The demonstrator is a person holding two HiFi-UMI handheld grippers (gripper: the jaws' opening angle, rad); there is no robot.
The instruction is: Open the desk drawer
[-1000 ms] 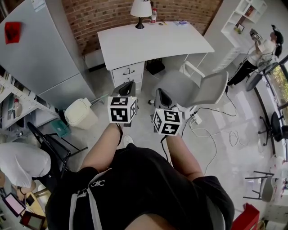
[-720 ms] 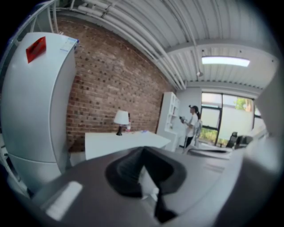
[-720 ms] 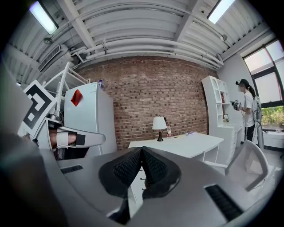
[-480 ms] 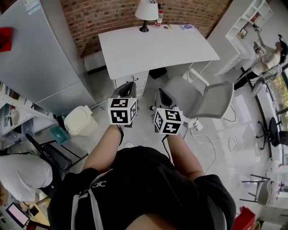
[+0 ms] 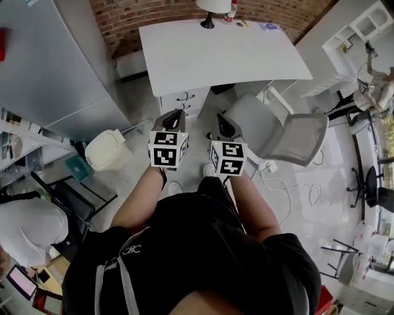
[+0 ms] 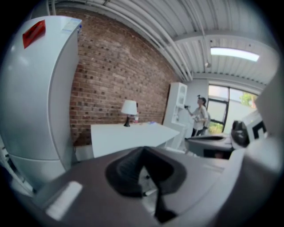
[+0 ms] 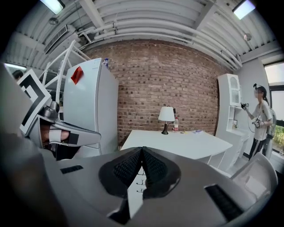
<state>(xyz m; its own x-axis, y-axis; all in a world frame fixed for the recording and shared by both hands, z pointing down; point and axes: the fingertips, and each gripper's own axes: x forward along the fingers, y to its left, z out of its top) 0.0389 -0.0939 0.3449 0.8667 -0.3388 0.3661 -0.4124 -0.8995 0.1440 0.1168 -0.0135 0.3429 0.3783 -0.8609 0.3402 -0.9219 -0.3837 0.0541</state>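
Observation:
A white desk [image 5: 221,52] stands against the brick wall, with a drawer unit [image 5: 183,100] under its left end; the drawers have dark handles and look closed. In the right gripper view the desk [image 7: 177,144] lies ahead and the drawer handles [image 7: 138,182] show just past the jaw tips. My left gripper [image 5: 174,117] and right gripper [image 5: 220,125] hang side by side in the air in front of the drawers, short of them. Both are shut with nothing between the jaws [image 6: 143,150] [image 7: 142,150].
A grey swivel chair [image 5: 277,132] stands right of the drawers, with cables [image 5: 295,191] on the floor beside it. A white fridge [image 5: 49,67] and a cream bin [image 5: 108,157] are on the left. A lamp [image 5: 212,9] sits on the desk. A person [image 5: 381,80] stands at far right.
The view has shifted toward the desk: the desk and drawer unit now sit closer to both grippers. Both grippers stay shut and side by side.

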